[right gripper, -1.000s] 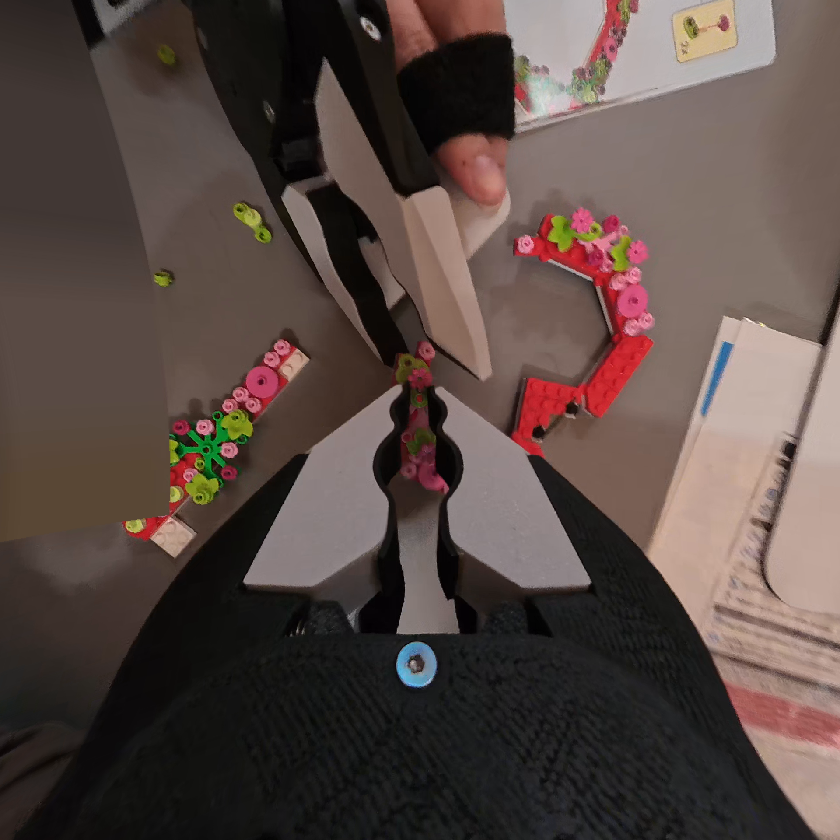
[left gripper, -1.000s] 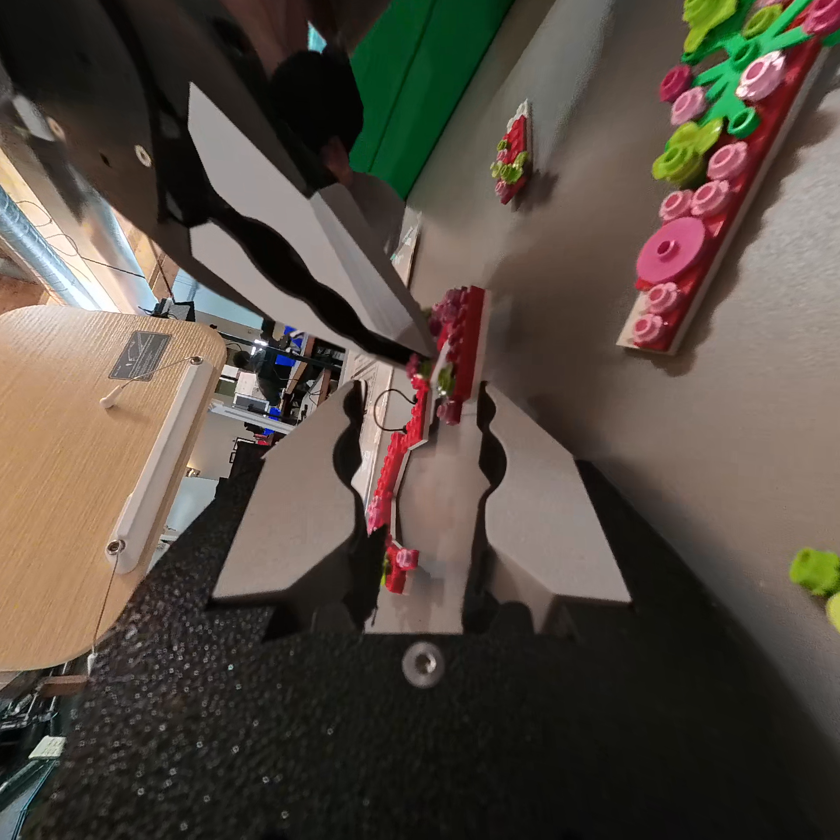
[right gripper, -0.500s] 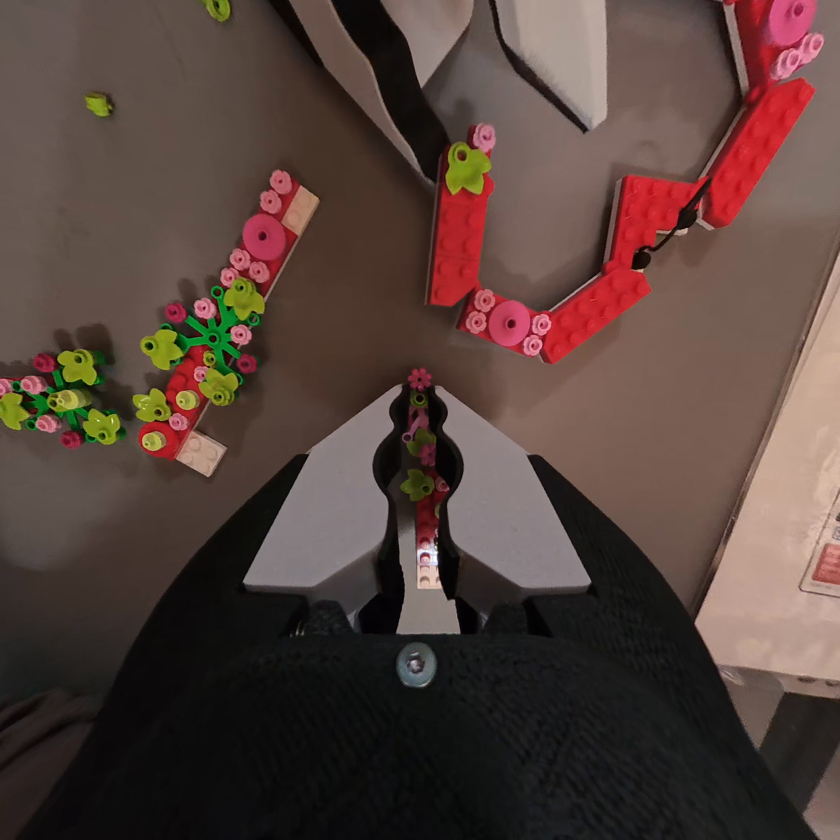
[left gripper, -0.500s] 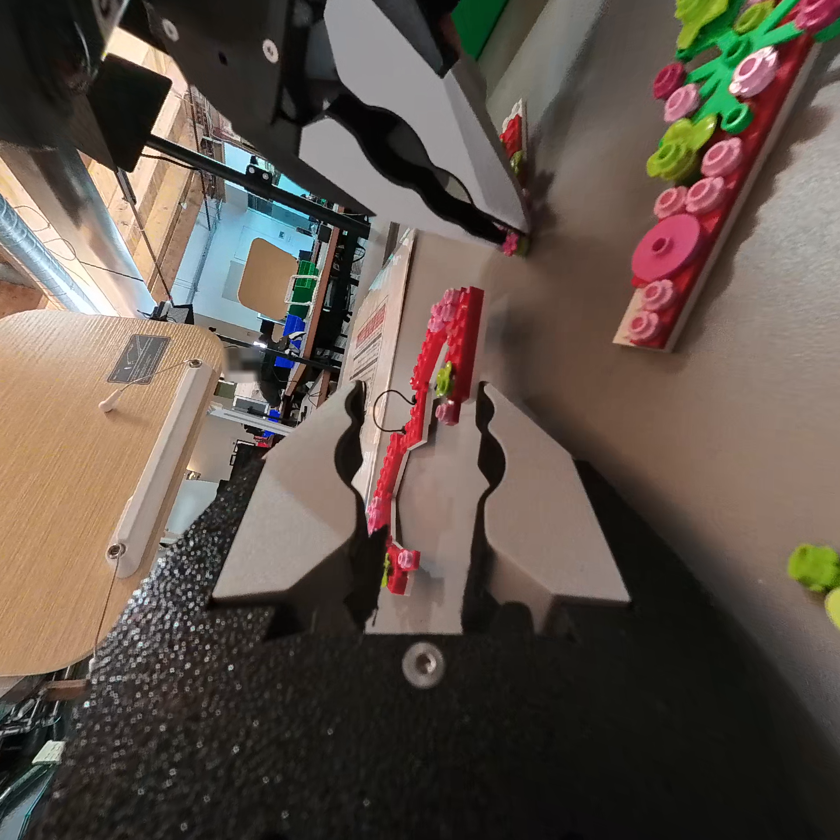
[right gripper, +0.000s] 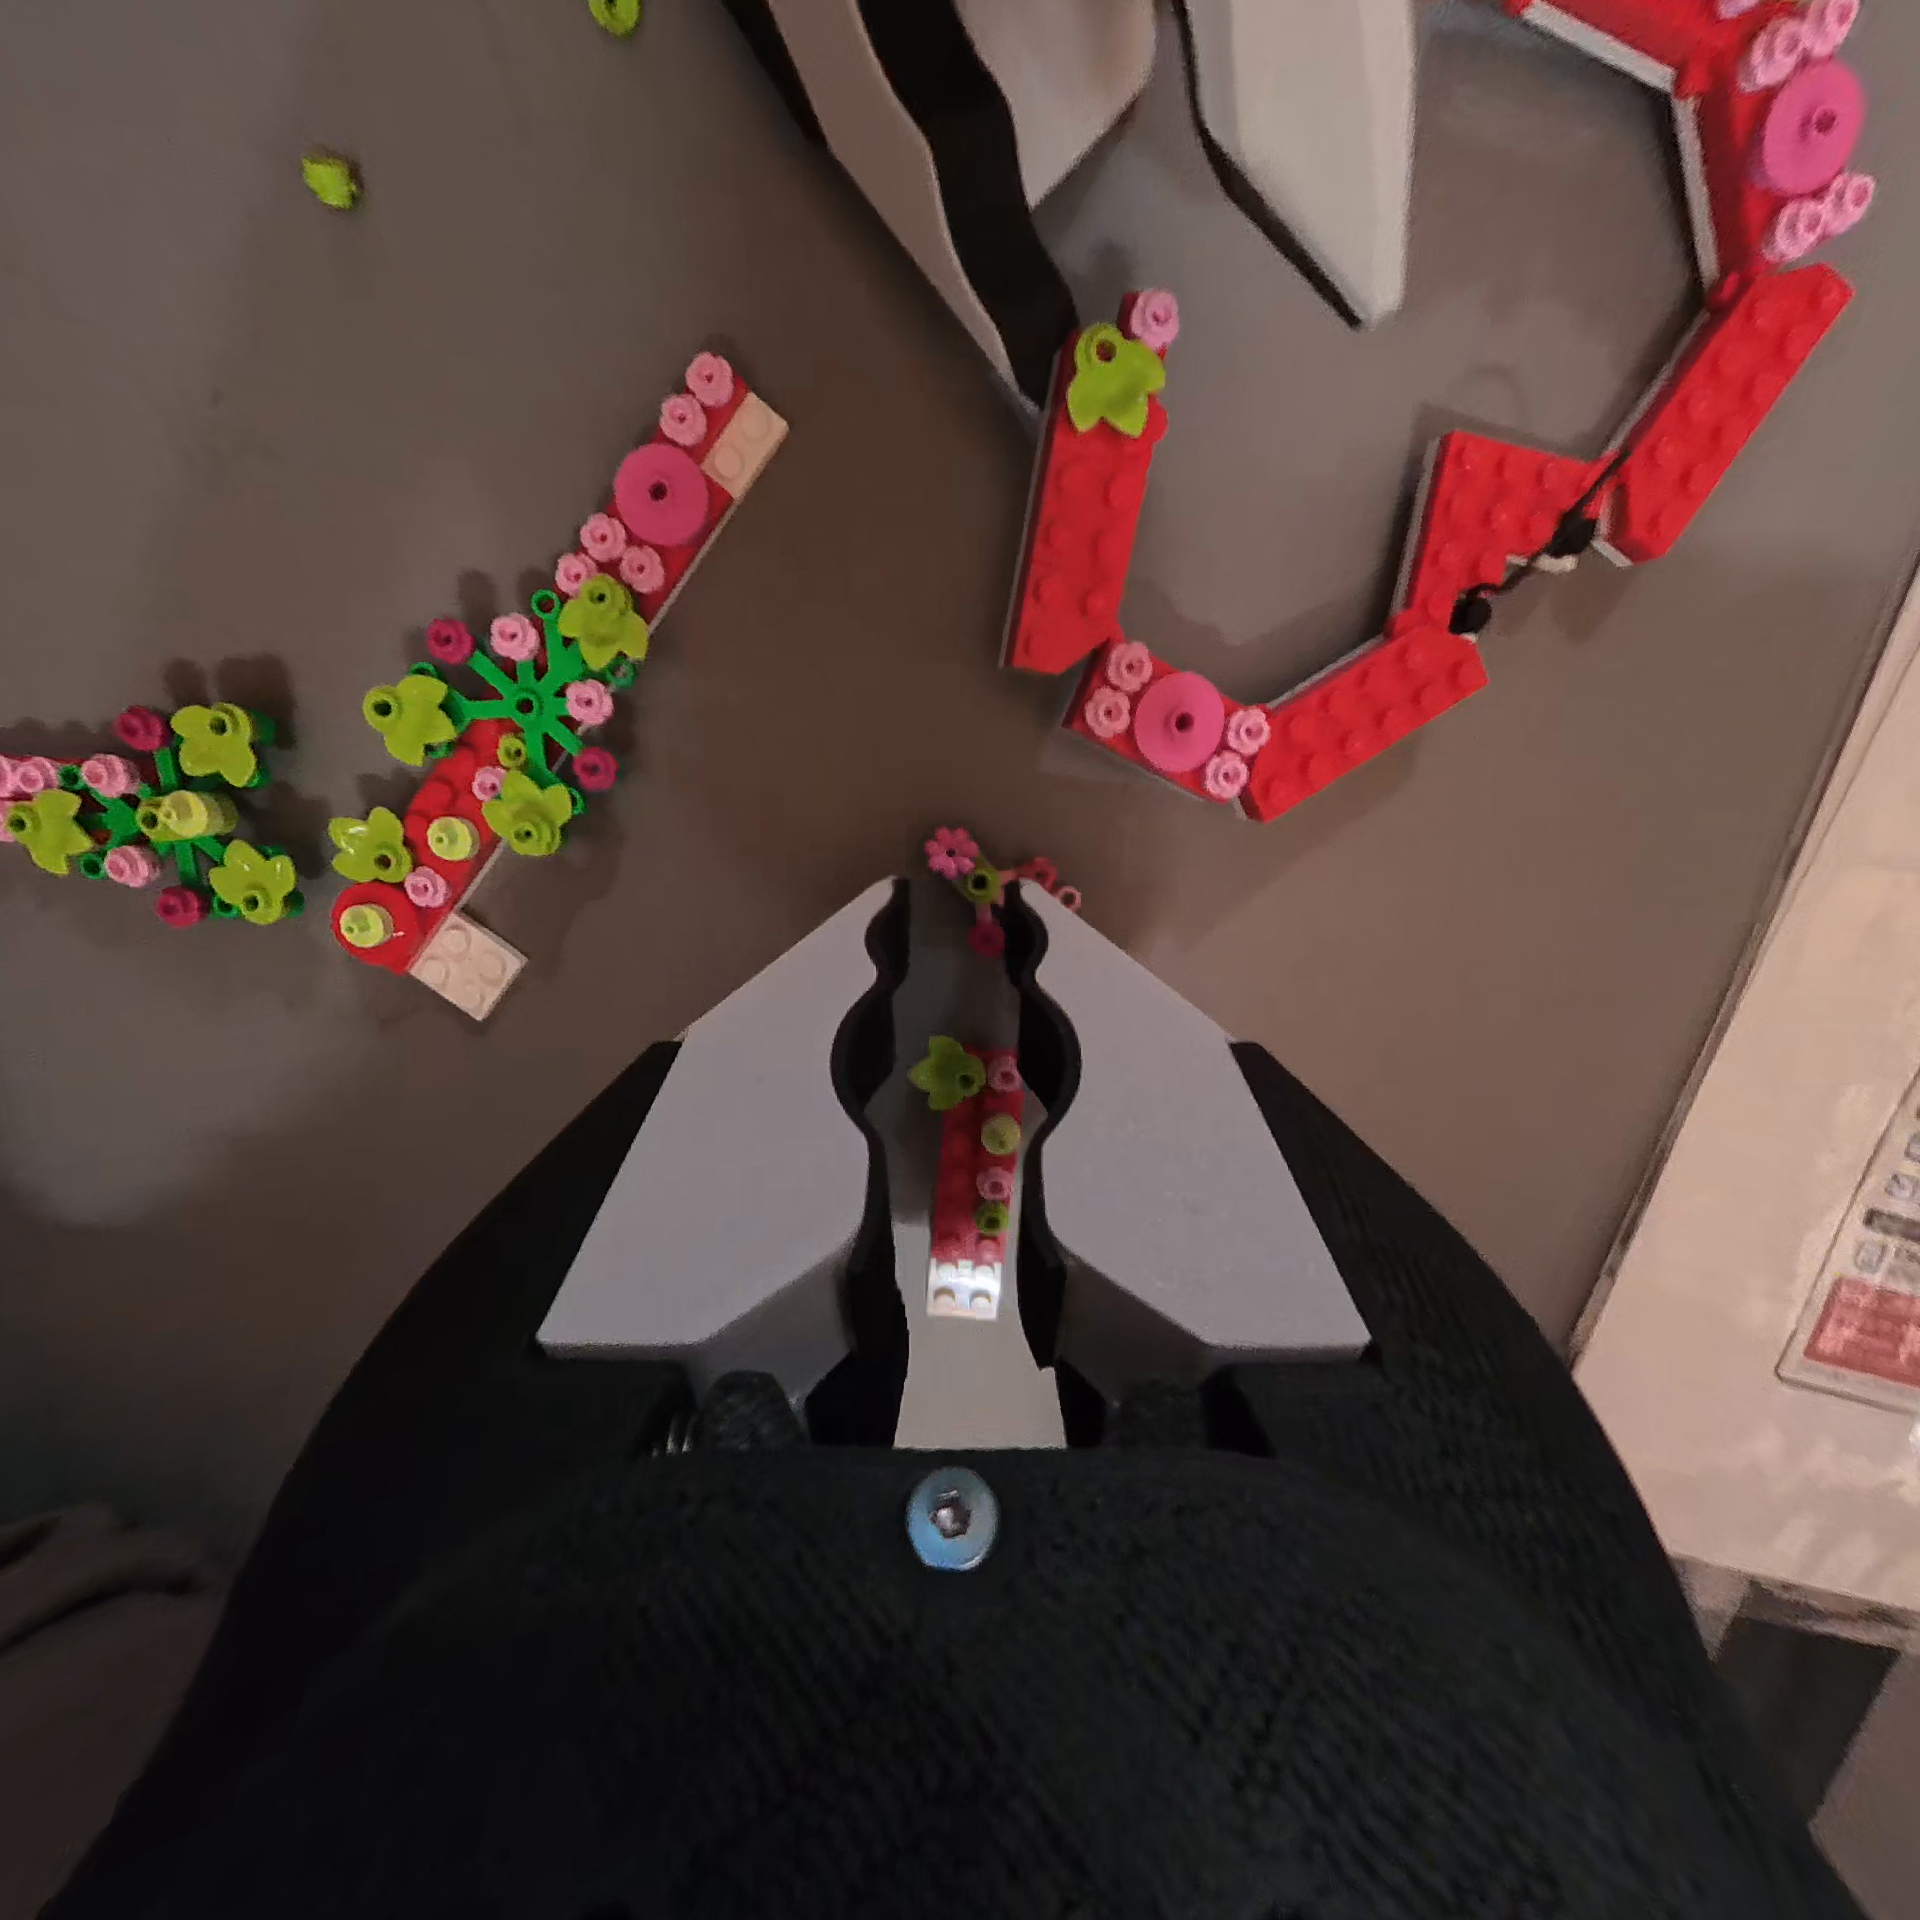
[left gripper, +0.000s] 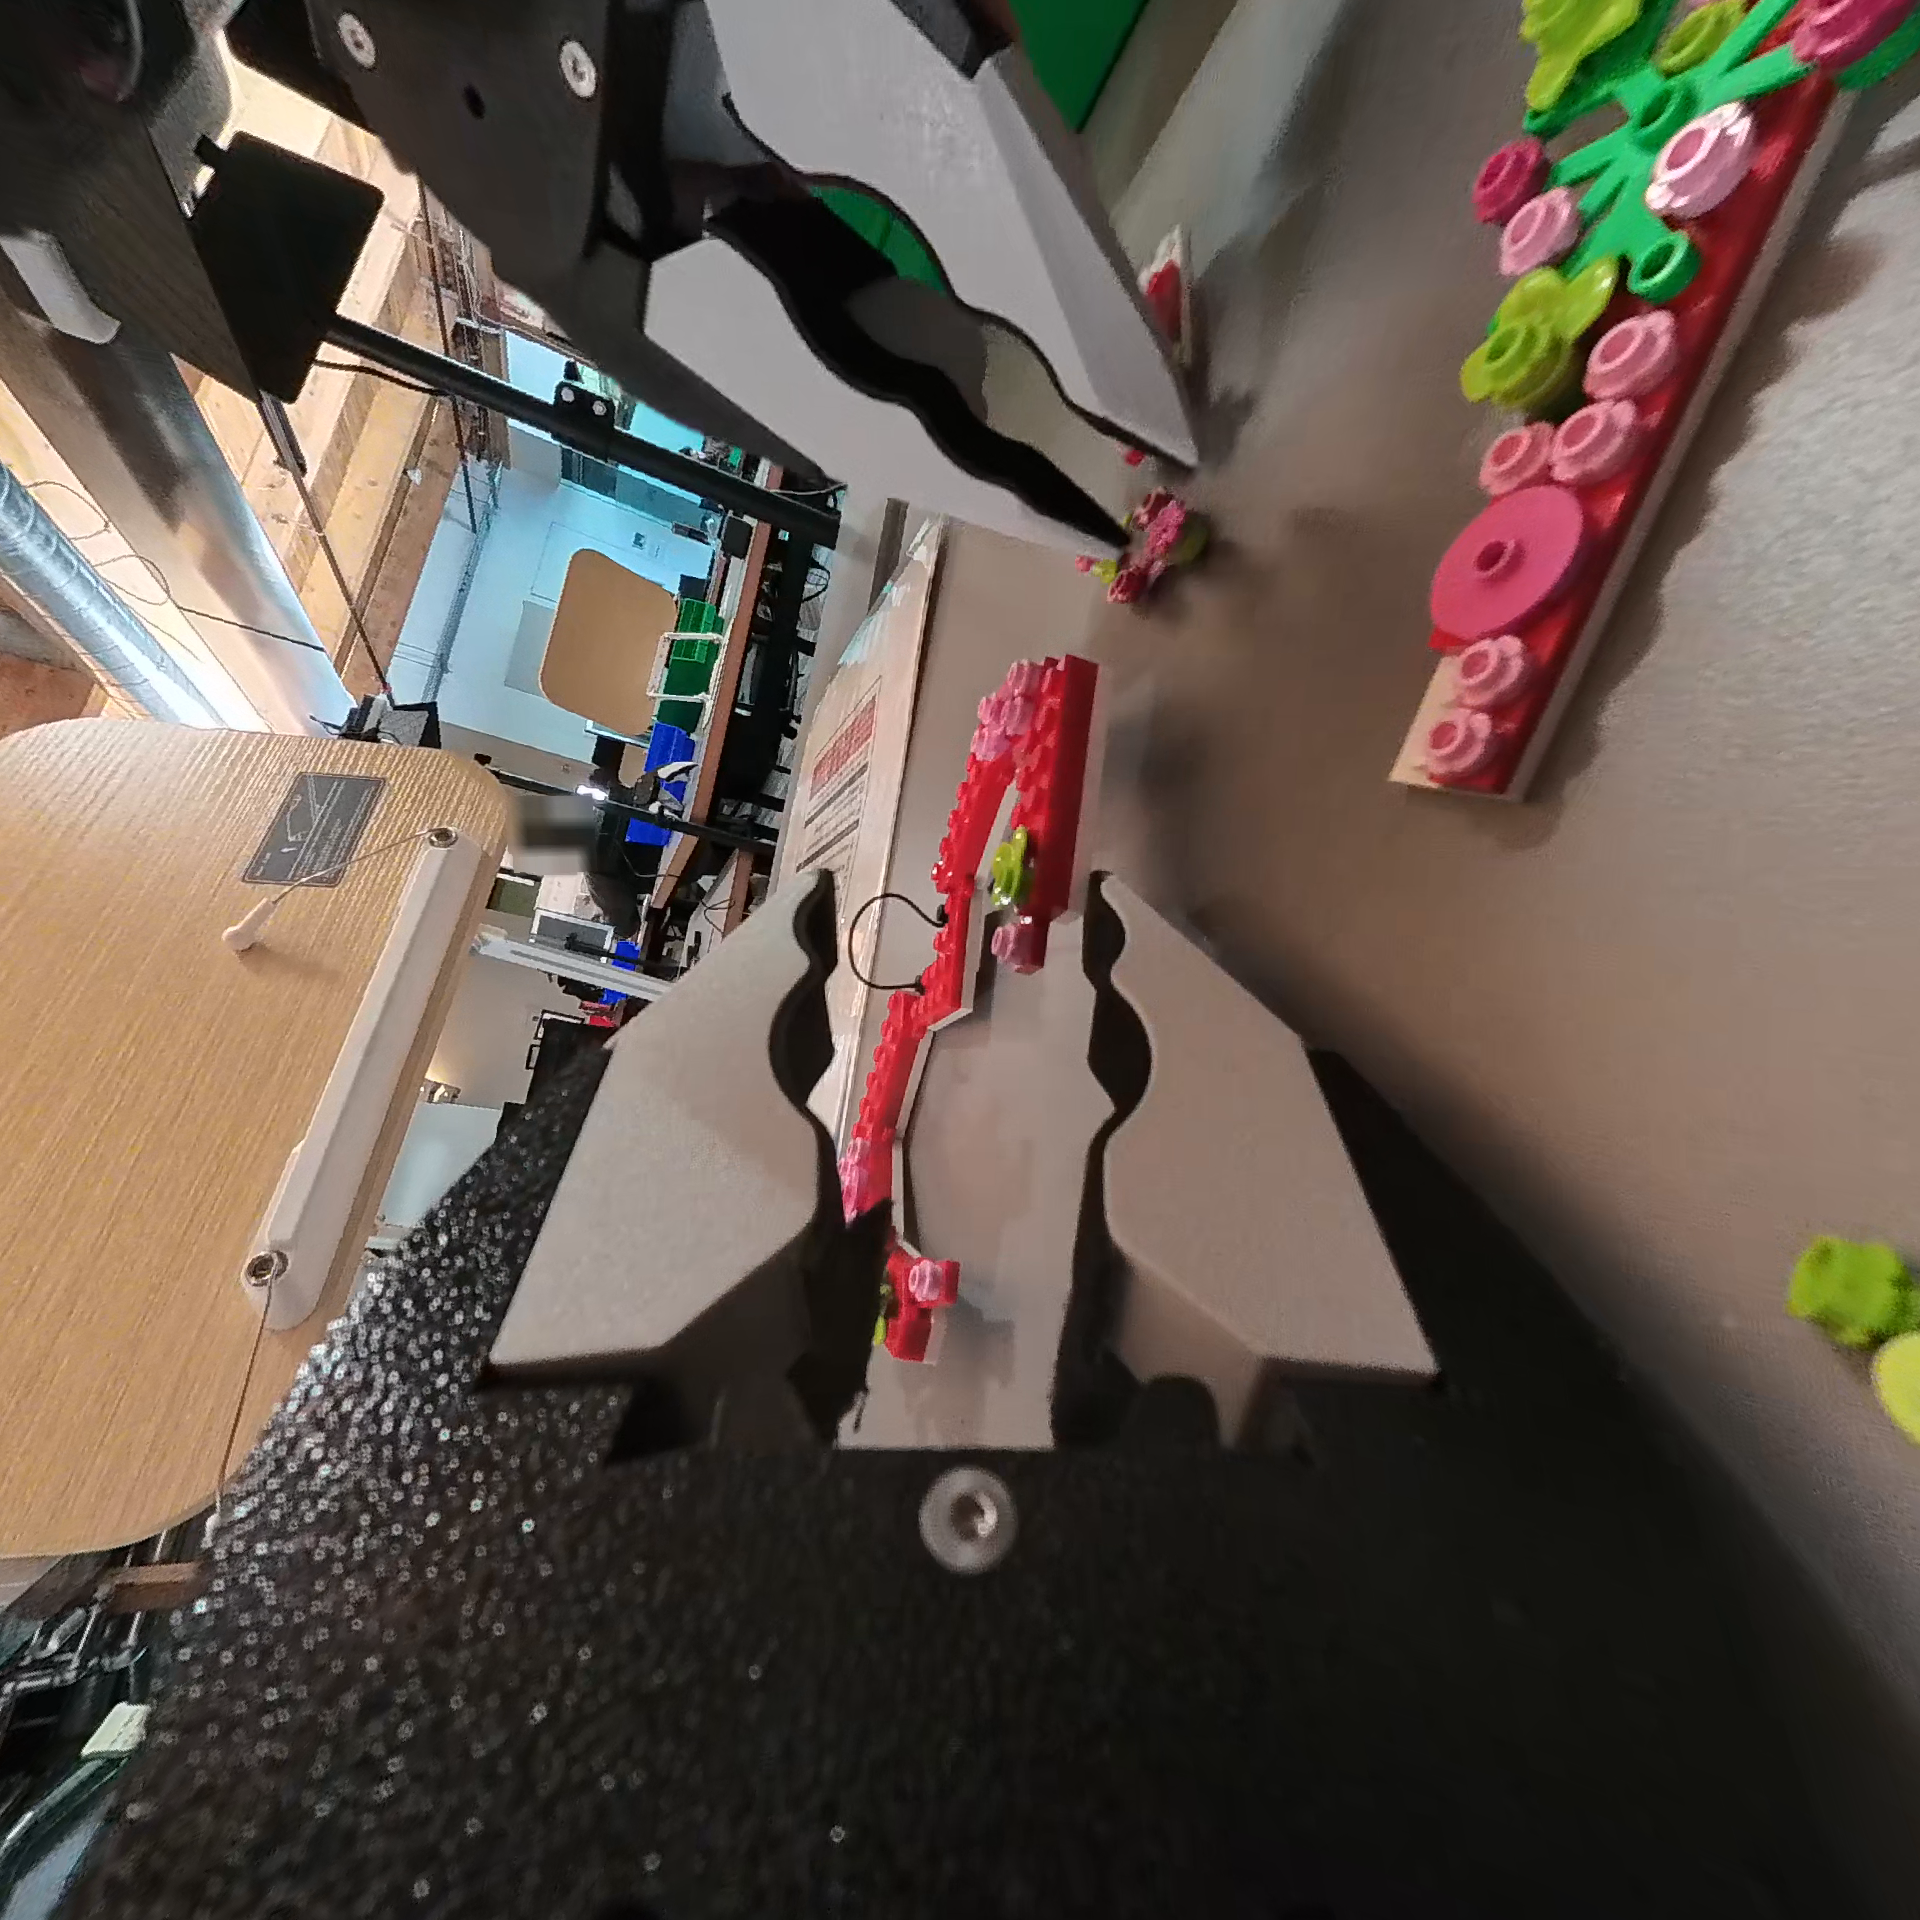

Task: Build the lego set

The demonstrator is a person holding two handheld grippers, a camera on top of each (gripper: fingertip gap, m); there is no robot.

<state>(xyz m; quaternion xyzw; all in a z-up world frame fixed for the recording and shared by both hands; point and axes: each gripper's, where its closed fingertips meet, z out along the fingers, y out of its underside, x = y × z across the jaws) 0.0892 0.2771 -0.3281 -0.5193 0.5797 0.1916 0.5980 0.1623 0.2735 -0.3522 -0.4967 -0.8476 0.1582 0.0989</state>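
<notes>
1. We see a flat grey counter carrying several brick assemblies.
2. A chain of red plates, hinged in a zigzag and dotted with pink flowers, lies at upper right.
3. A straight red strip with white ends, pink flowers and green leaves lies at left.
4. A smaller flowered cluster sits just beside it, at the left edge.
5. A short flowered strip lies near the bottom centre.
6. A loose lime piece lies well apart, upper left.
7. Printed sheets lie along the right edge.

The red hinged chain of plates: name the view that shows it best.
Right wrist view: the red hinged chain lies seen from above, its segments, flowers and black cord clear. The left wrist view shows it edge-on, foreshortened between the left tongs.
</notes>
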